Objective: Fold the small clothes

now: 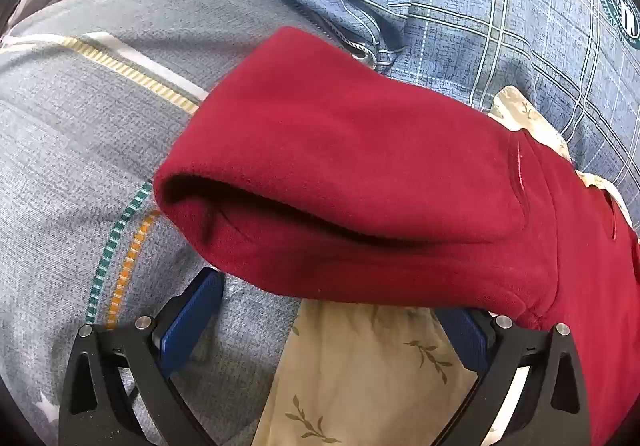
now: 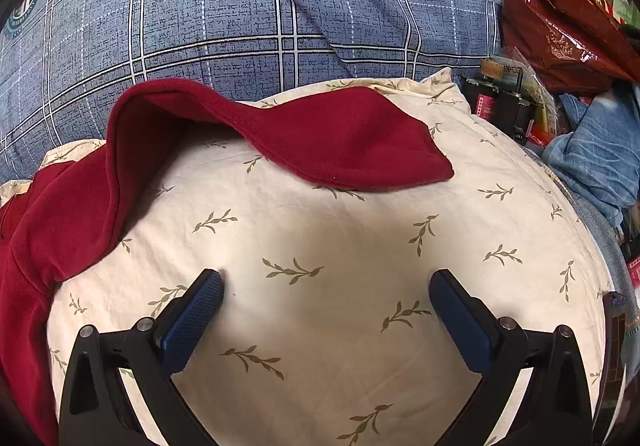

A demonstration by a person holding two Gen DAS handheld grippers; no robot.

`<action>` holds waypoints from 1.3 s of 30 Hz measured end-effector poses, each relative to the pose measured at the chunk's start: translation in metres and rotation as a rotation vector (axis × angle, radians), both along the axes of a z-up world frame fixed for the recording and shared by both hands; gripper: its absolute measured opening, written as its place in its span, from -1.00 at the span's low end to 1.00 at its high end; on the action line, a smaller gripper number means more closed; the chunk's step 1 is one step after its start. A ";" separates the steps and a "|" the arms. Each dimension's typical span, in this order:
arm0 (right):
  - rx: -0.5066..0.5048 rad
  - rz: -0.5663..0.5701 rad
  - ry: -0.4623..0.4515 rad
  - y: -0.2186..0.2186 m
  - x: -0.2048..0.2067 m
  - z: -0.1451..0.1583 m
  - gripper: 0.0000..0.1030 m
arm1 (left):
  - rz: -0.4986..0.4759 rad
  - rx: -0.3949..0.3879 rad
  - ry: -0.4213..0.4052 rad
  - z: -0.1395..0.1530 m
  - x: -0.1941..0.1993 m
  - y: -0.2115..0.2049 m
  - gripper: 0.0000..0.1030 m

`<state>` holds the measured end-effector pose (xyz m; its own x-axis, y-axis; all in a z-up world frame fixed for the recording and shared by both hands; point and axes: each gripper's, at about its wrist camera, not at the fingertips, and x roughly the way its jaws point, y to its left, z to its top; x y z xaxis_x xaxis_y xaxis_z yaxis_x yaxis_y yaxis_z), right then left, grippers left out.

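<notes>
Red fleece garment [image 1: 360,174] over the left gripper's [image 1: 332,322] spread jaws.

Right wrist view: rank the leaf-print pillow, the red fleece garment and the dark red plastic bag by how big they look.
1. Leaf-print pillow, filling most of the frame.
2. Red fleece garment, draped over the pillow's far and left edges.
3. Dark red plastic bag, smallest, though it sits farther off at the fisheye edge, so its true size is unsure.

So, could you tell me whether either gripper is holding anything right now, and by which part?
Nothing is held: the left gripper and right gripper are both open, clear of the red garment.
</notes>
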<state>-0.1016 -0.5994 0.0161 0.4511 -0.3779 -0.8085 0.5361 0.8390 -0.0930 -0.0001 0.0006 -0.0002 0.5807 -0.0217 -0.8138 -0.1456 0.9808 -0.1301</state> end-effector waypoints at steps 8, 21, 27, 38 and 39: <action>0.001 0.000 0.001 0.000 0.000 0.000 0.99 | 0.000 0.014 0.003 0.000 0.000 0.000 0.99; -0.004 -0.001 0.002 0.001 0.000 0.000 0.99 | 0.001 0.014 0.003 0.000 0.000 0.000 0.99; -0.001 0.000 0.004 0.000 0.001 0.002 0.99 | 0.001 0.015 0.003 0.001 0.000 -0.001 0.99; 0.018 0.070 0.047 0.034 -0.035 0.010 0.99 | -0.002 0.042 0.058 0.007 -0.019 -0.012 0.99; 0.028 0.089 0.056 0.042 -0.041 0.013 0.99 | 0.006 0.045 0.061 0.012 -0.015 -0.009 0.98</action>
